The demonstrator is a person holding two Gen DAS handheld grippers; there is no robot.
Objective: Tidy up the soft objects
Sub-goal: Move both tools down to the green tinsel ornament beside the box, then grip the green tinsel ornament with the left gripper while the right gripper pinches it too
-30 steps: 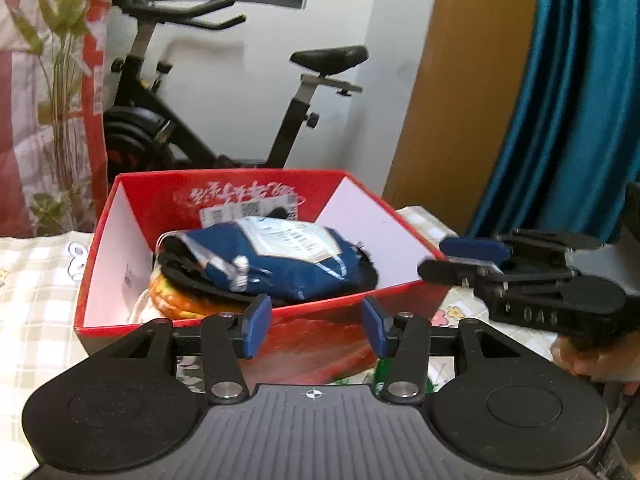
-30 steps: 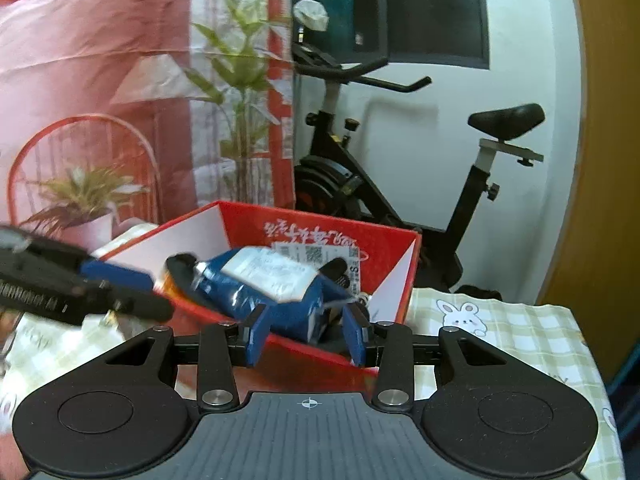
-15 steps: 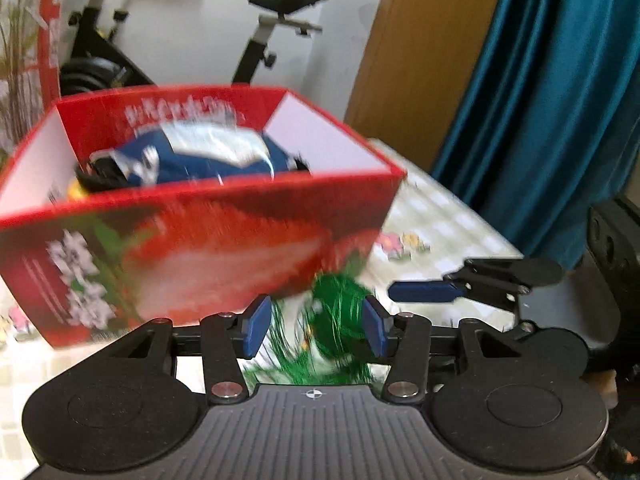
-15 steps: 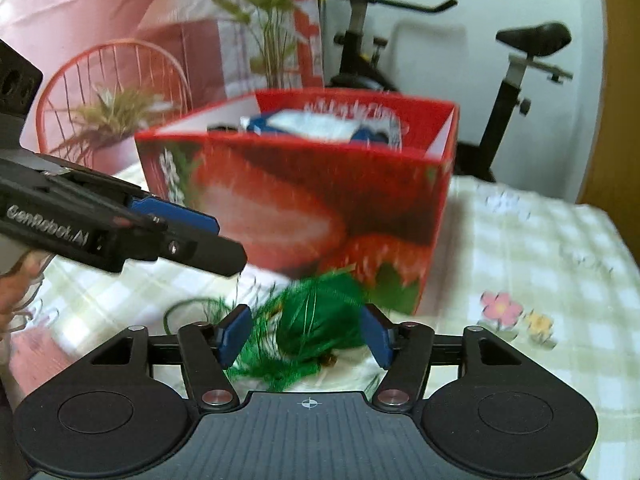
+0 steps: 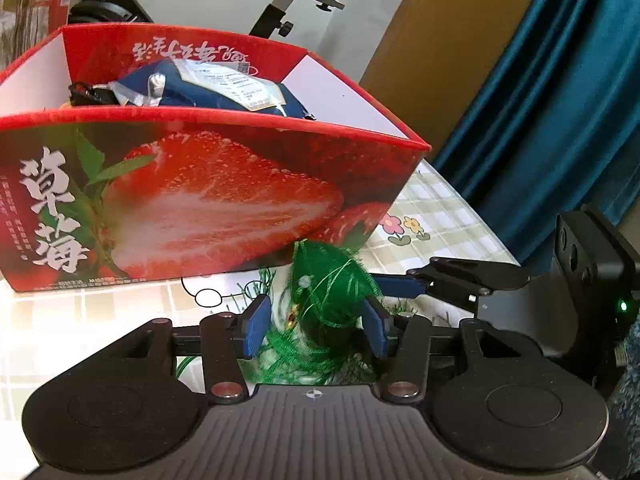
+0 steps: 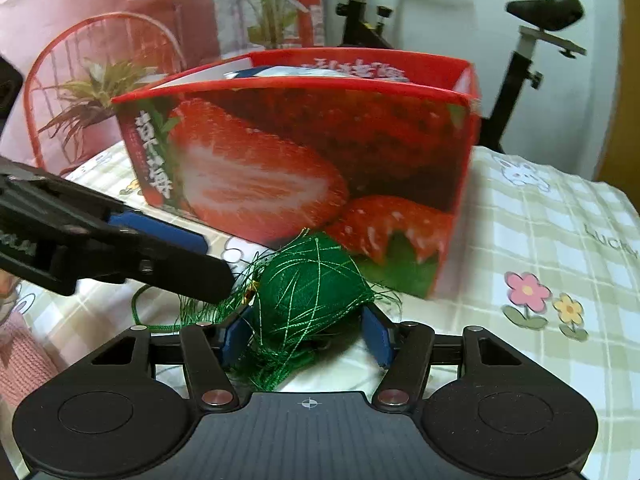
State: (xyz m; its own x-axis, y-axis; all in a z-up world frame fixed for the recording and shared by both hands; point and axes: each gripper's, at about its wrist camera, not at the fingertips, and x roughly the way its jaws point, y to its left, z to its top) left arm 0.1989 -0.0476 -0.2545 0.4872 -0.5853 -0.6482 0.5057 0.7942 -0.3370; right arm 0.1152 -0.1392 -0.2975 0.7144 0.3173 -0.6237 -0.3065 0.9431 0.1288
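Left-wrist view showed the job partly done: the red strawberry box (image 5: 208,184) already held a blue packet (image 5: 224,92) and at least one dark item (image 5: 86,92) beside it, with something yellow barely visible below, so an exact tally of the contents could not be made. One soft thing remained out on the checked surface (image 6: 560,240), a green tasselled pouch (image 6: 312,288) lying just in front of the box's near corner. Counted: one box, one blue packet inside, one green pouch outside, two tools. The left hand-held gripper (image 5: 316,328) stood half open with the pouch between its pads, a gap showing at the left pad, so no grip yet. The right hand-held gripper (image 6: 308,336) had just been opening and also straddled the pouch from its own side, its pads close to the pouch but apparently not pressing. What seemingly remained was closing on the pouch, lifting it and dropping it in the box.
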